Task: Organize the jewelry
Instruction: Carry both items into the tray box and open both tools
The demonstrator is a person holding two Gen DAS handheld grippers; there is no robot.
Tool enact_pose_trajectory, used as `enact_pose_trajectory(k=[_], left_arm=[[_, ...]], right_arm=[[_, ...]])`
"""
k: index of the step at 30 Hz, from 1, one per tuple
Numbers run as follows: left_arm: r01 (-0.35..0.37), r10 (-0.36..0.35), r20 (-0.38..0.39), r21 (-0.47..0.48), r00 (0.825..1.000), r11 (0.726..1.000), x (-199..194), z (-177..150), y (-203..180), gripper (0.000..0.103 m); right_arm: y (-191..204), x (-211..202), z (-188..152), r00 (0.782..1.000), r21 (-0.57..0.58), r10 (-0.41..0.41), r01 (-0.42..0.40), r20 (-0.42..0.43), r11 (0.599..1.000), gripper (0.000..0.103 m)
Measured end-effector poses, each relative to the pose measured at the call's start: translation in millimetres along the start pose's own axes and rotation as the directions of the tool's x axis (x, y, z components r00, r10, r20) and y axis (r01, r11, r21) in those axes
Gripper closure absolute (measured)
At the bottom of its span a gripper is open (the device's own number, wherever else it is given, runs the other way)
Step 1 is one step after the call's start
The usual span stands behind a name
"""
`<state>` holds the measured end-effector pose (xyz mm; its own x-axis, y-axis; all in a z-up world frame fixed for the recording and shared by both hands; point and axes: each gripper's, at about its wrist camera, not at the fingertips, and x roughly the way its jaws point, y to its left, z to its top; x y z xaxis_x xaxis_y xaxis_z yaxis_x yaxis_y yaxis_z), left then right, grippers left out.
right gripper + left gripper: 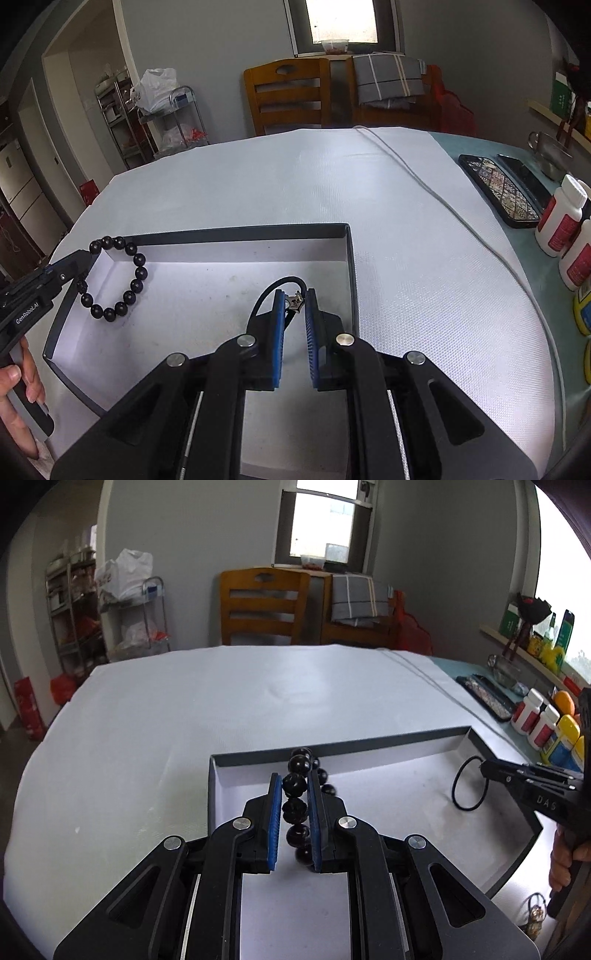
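Left gripper: blue pads clenched on a strand of the black bead bracelet, which hangs over the near left corner of the shallow grey box. Right gripper: jaws clamped on the small metal charm of a black cord loop, held over the box's white floor near its right wall.

Surface: the box lies on a white textured cloth covering a round table; teal cover shows at the right edge. Beyond stand a wooden chair, a window and metal shelving.

View differences: the right wrist camera alone shows the whole bead ring, two phones and a grey cable across the cloth. The left wrist camera alone shows the cord as a full ring and a windowsill crowded with items.
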<state>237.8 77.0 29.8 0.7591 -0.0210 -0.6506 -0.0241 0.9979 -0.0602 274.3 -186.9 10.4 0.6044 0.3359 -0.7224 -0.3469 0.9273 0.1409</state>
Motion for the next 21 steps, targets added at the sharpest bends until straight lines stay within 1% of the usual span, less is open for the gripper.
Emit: enact_pose_trajectory(k=[2, 8, 12, 21], left_arm=[[-0.028, 0.029, -0.017, 0.022, 0.999, 0.999, 4.6, -3.0, 0.9, 0.089], [-0.029, 0.03, -0.047, 0.034, 0.998, 0.999, 13.7, -11.4, 3.4, 0.089], [-0.036, 0.038, -0.056, 0.032, 0.998, 0.999, 15.3, -14.5, 6.4, 0.089], [-0.058, 0.06, -0.058, 0.039, 0.997, 0.998, 18.4, -14.3, 4.9, 0.088]], right_arm=[[0.9, 5.0, -1.0, 1.0, -0.007, -0.001, 0.001, -0.013, 1.0, 0.092], [9.1, 6.5, -7.0, 0.999, -0.052, -0.032, 0.031, -0.015, 0.998, 0.092], [9.9, 10.8, -8.6, 0.999, -0.063, -0.033, 0.031, -0.032, 0.998, 0.092], [11.6, 7.9, -6.3, 0.999, -0.086, -0.036, 0.035, -0.014, 0.996, 0.092]])
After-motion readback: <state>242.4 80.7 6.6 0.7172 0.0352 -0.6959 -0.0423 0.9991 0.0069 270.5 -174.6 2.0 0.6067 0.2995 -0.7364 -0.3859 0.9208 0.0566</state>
